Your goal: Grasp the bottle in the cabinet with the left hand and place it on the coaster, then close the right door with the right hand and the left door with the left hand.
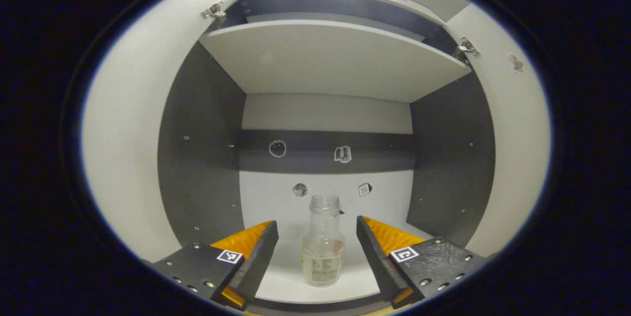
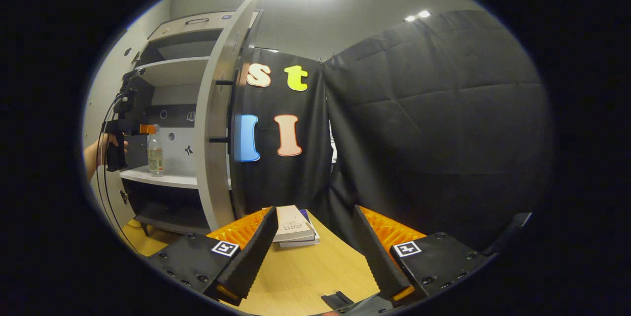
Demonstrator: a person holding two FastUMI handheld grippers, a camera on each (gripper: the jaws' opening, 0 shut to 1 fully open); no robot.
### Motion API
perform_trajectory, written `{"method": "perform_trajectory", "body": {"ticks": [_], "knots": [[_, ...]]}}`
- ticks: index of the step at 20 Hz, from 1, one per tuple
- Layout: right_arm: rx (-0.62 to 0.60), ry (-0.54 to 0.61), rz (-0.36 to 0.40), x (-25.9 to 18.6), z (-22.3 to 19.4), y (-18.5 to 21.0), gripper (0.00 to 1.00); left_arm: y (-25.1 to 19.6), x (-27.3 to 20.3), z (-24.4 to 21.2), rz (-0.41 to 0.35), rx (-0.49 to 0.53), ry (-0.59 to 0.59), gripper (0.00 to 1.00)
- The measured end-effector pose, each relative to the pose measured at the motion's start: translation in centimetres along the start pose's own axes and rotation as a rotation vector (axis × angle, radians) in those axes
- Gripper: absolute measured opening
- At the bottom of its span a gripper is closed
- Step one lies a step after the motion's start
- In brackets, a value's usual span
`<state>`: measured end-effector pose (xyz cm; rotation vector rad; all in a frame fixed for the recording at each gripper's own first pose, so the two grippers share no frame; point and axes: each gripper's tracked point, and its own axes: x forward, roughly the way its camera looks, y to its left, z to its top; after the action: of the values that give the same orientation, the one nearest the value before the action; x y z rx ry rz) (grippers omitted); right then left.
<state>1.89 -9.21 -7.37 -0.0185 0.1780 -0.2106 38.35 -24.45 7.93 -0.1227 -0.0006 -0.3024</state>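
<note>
The bottle (image 1: 323, 242) is seen low in the centre of the left gripper view, standing upright on the white lower shelf (image 1: 345, 284) of the cabinet (image 1: 202, 158). It is made of clear material, narrow at the uncapped neck and wider below, with a label wrapped round its lower body and a little pale liquid at the bottom. The left gripper (image 1: 316, 252) is held wide open, its ribbed fingers set to either side of the bottle without touching it. Small stickers are dotted over the cabinet's back panel. A flat white upper shelf (image 1: 325, 59) is fixed above, and both doors stand open, the left door (image 1: 128, 148) and right door (image 1: 517, 148) at the frame's edges.

In the right gripper view, the same bottle (image 2: 155, 156) is found at mid-left inside the cabinet, with a hand (image 2: 96, 156) beside it. The right gripper (image 2: 315, 252) is spread wide and empty over a wooden table (image 2: 315, 276), where stacked books (image 2: 293, 227) lie.
</note>
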Motion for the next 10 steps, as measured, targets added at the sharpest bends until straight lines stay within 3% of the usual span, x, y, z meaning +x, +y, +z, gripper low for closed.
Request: {"method": "perform_trajectory", "body": {"ticks": [6, 8, 10], "knots": [[0.000, 0.033, -0.044, 0.5, -1.2, 0.6, 0.97, -1.4, 4.2, -1.3, -0.049, 0.053, 0.049, 0.92], [0.002, 0.033, -0.048, 0.7, -1.2, 0.5, 0.97, -1.4, 4.9, -1.4, -0.040, 0.068, 0.046, 0.42], [0.006, 0.031, -0.044, 0.7, -1.2, 0.4, 0.98, -1.4, 4.2, -1.1, -0.045, 0.063, 0.037, 0.42]]}}
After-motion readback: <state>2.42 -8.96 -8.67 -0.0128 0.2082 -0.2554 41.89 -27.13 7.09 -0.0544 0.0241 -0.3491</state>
